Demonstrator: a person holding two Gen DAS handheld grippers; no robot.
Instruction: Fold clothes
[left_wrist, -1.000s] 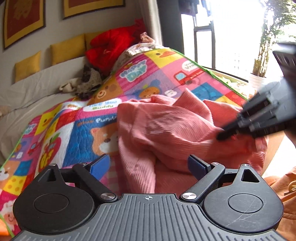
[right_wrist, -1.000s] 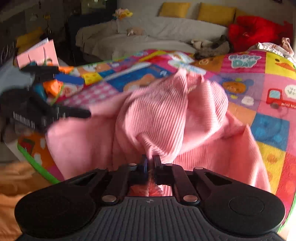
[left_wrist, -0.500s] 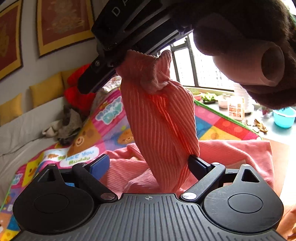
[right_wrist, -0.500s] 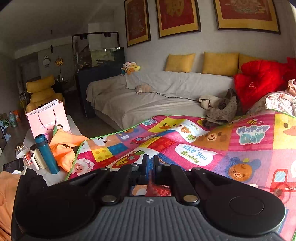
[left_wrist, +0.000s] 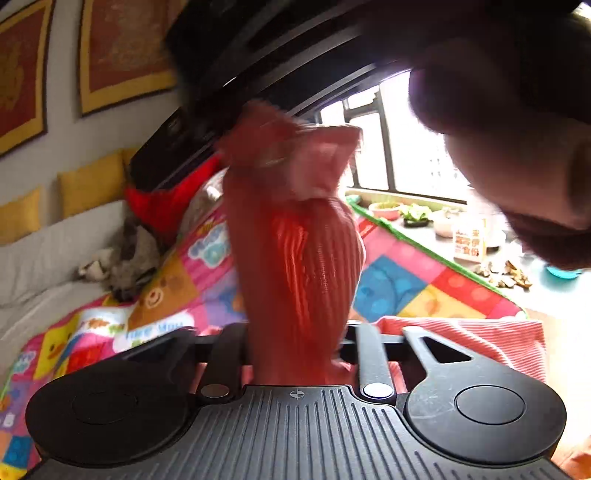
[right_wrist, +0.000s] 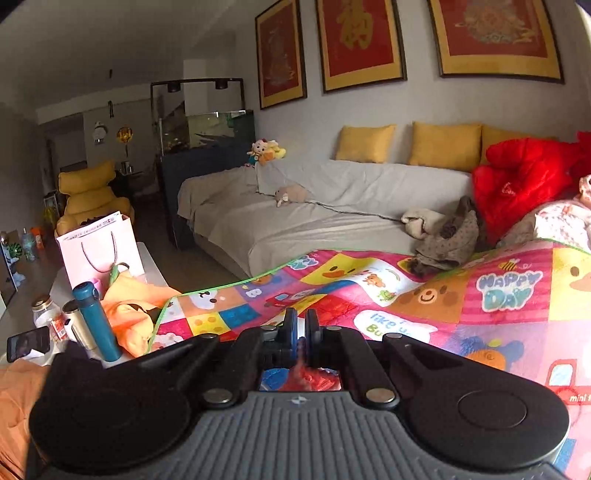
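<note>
Right tool (right_wrist: 302, 334) pinches pink cloth (right_wrist: 310, 378) — above the patchwork quilt (right_wrist: 461, 295).

The garment (left_wrist: 295, 266) is pink ribbed knit, drawn up into a narrow hanging column with its top bunched into a crumpled tuft (blurred in the left wrist view). Its lower part spreads flat over the edge of the quilt (left_wrist: 399, 284) at the right. In the right wrist view only a small pink scrap shows, low down.
</note>
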